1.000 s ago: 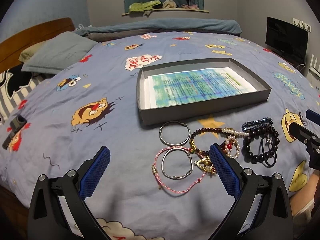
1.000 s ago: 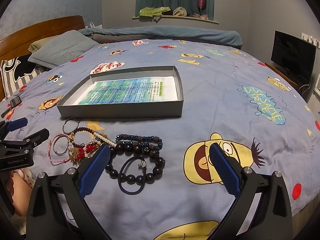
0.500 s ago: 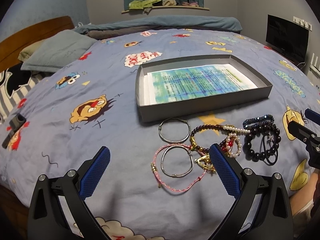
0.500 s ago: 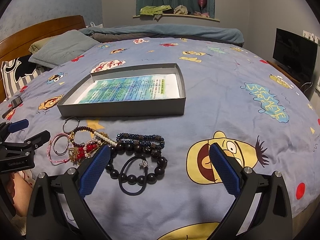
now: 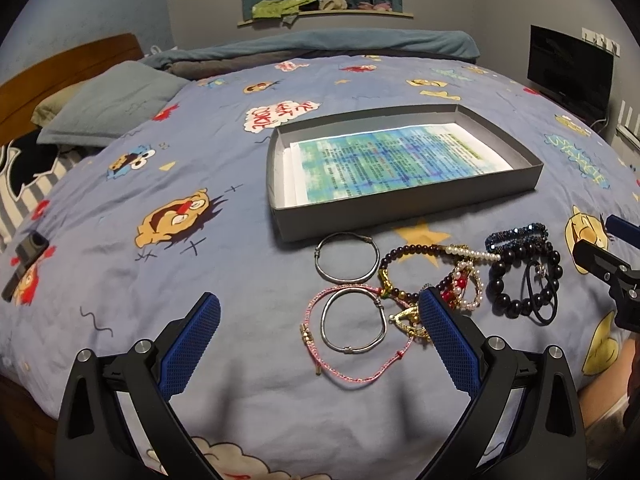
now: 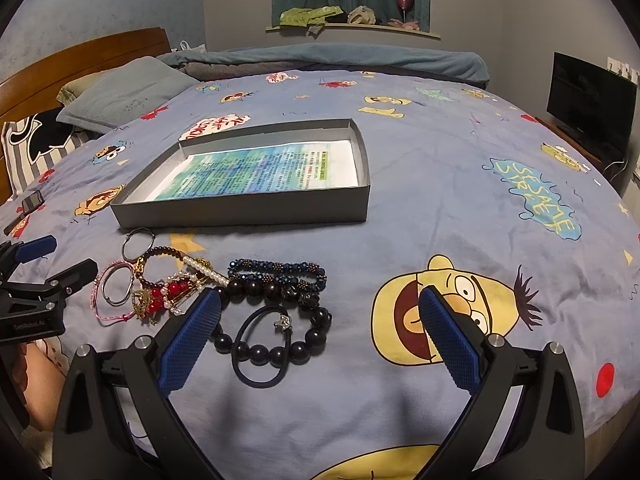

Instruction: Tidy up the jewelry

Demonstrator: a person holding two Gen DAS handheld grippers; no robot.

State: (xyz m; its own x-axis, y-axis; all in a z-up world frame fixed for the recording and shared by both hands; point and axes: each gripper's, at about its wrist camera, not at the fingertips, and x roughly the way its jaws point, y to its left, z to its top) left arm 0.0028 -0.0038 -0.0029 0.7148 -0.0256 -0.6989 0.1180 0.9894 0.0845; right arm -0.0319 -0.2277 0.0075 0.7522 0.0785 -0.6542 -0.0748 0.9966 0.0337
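A grey shallow box [image 5: 400, 210] lined with printed paper lies on the bed; it also shows in the right wrist view [image 6: 248, 210]. In front of it lies a heap of jewelry: two silver bangles [image 5: 347, 263], a pink cord bracelet [image 5: 360, 376], a pearl and red bead tangle [image 5: 466, 286], a black bead bracelet [image 6: 276, 354] with a black hair tie [image 6: 260, 380], and a blue beaded band [image 6: 276, 269]. My left gripper [image 5: 320, 336] is open and empty, just short of the pink cord bracelet. My right gripper [image 6: 320, 332] is open and empty over the black bead bracelet.
The bed has a blue cartoon-print sheet [image 5: 180, 220]. Pillows [image 5: 112, 104] and a wooden headboard are at the far left. A small black object [image 5: 24, 256] lies at the left edge. A television [image 6: 588, 100] stands at the right. A window shelf holds clothes.
Both grippers have drifted slightly; the box and jewelry sit a little lower in the left wrist view. Nothing was grasped or moved.
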